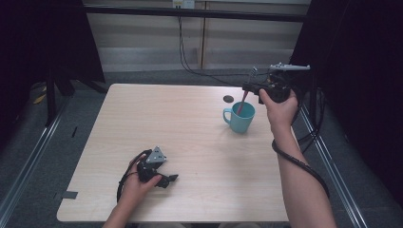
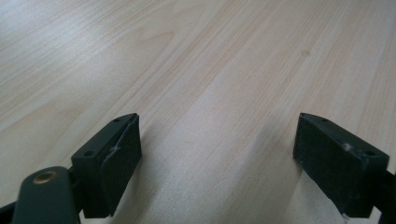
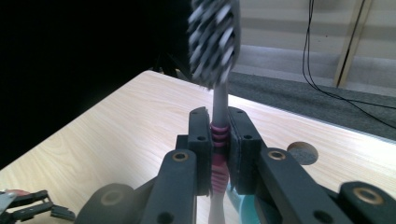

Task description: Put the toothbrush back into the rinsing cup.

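My right gripper, clamped on the toothbrush, lowers its handle into the cup below; next I release. Left gripper idles open, empty.

The surface is evenly lit from overhead, while the surroundings beyond it are left in darkness. Soft shadows are cast beneath the left hand-held gripper, and the toothbrush head above the right hand-held gripper is blurred.
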A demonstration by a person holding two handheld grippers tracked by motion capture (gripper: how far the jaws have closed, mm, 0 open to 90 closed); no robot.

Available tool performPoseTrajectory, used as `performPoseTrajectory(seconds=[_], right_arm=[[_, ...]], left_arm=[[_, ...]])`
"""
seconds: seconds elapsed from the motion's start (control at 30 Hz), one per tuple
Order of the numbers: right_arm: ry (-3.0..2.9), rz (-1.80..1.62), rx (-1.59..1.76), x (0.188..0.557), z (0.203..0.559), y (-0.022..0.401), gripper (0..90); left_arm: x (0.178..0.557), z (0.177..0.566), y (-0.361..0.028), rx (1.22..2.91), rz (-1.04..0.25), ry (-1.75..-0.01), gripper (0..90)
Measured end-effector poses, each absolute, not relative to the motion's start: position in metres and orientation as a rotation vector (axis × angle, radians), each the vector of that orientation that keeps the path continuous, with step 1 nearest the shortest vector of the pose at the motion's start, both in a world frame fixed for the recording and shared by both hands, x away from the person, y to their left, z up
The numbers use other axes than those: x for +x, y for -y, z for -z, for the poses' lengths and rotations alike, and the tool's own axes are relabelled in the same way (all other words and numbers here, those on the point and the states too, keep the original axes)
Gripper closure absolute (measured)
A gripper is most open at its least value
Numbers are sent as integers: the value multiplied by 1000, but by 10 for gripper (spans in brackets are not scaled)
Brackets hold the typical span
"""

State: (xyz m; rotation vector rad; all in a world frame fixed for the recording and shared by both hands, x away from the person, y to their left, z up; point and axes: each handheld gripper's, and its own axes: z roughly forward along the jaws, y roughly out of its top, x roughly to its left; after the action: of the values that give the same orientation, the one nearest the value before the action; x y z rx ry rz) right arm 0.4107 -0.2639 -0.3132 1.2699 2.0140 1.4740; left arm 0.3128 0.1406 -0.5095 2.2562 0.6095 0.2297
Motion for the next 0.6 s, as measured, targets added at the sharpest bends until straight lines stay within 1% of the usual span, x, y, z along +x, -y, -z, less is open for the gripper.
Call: performPoseTrajectory(seconds=[0.6], right_arm=[[-1999,-1354,1298,425,325,268,812]], left_arm=[[312,509,-141,2256,-223,-601,156]])
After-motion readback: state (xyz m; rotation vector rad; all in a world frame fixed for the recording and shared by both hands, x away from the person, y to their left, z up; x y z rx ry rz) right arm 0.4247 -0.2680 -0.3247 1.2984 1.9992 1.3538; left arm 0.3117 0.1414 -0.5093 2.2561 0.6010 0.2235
